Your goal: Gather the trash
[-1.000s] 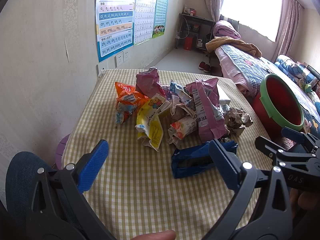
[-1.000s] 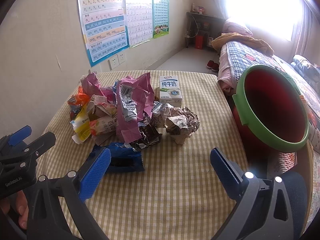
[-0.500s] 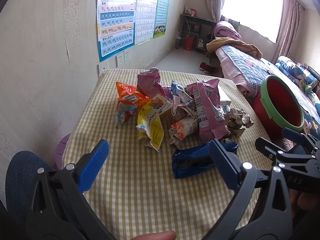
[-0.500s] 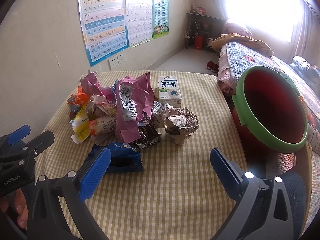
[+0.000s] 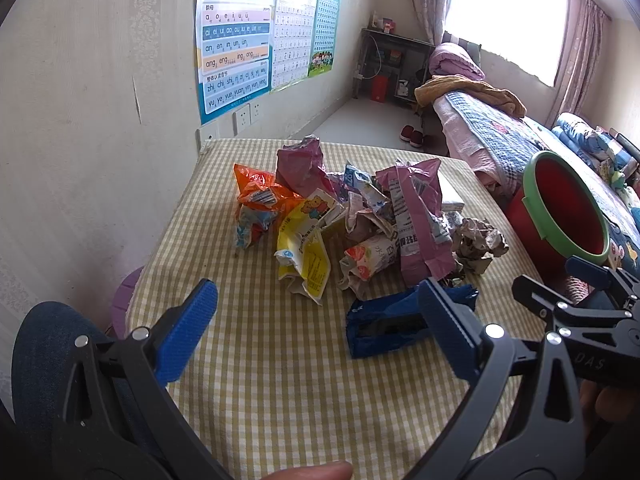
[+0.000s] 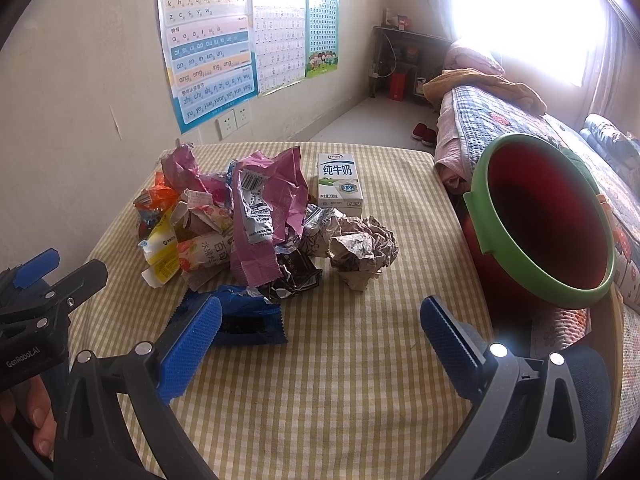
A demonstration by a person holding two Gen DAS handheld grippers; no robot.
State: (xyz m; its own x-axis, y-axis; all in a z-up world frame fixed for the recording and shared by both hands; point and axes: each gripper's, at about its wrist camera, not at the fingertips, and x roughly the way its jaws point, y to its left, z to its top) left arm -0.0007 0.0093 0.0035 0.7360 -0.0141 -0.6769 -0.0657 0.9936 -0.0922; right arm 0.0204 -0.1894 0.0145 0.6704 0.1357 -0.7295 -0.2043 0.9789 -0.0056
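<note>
A heap of crumpled wrappers lies mid-table: an orange bag [image 5: 256, 196], a yellow wrapper [image 5: 306, 250], a pink bag [image 5: 416, 216] [image 6: 264, 208], a blue wrapper [image 5: 384, 322] [image 6: 244, 316], a ball of brown paper [image 5: 478, 242] [image 6: 362, 250] and a milk carton [image 6: 339, 184]. A red bucket with a green rim [image 5: 568, 204] [image 6: 540, 220] stands off the table's right side. My left gripper [image 5: 316, 324] is open, nothing between its fingers, short of the heap. My right gripper [image 6: 320, 340] is open too, over the near cloth beside the blue wrapper.
The table wears a yellow checked cloth [image 6: 340, 380] and stands against a wall with posters [image 5: 236, 40]. A bed [image 5: 500, 128] runs along the right behind the bucket. A purple stool [image 5: 124, 300] shows at the table's left edge. A person's knee [image 5: 44, 352] is at lower left.
Both grippers have stayed open and nearly still; the views have shifted only slightly. Nothing on the table has moved.
</note>
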